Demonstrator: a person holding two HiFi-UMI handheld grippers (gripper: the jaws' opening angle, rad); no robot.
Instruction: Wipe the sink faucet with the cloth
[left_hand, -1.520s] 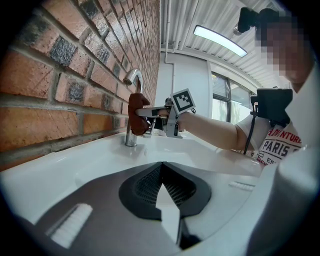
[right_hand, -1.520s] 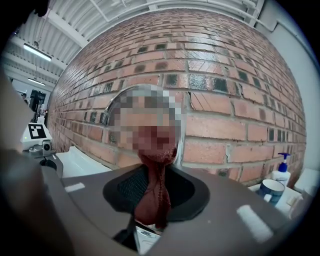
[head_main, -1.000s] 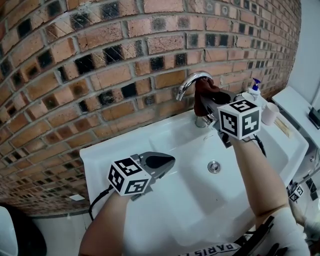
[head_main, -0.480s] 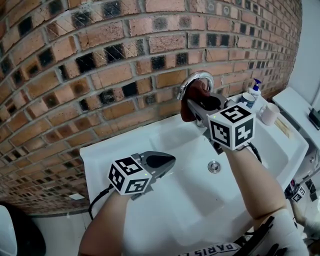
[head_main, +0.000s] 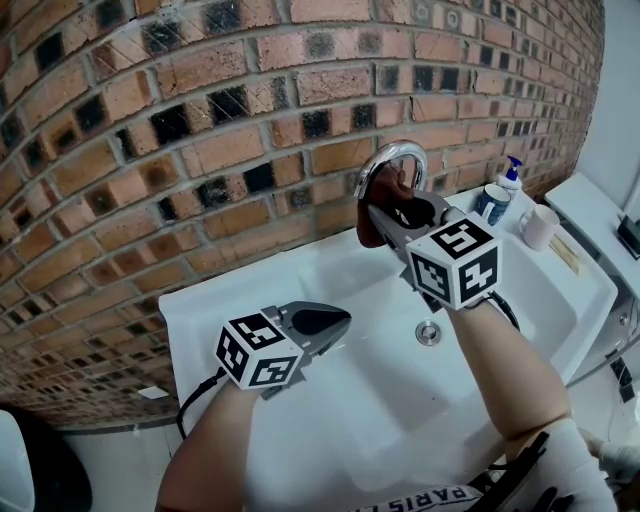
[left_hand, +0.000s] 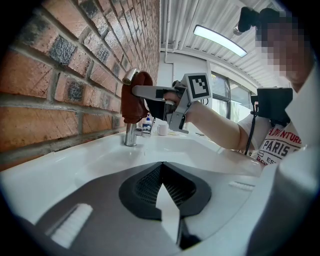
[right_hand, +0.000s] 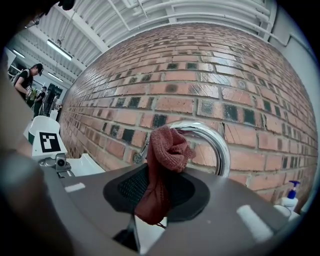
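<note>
A white sink (head_main: 560, 290) is sitting against a brick wall (head_main: 200, 100). Nearest me, the left gripper (head_main: 338, 322) is hovering over the sink's front corner, jaws pressed together on nothing. Farther back, the right gripper (head_main: 378, 216) is pinching a dark red cloth (head_main: 385, 193), holding it against the faucet (head_main: 396, 153) at its curved spout.
</note>
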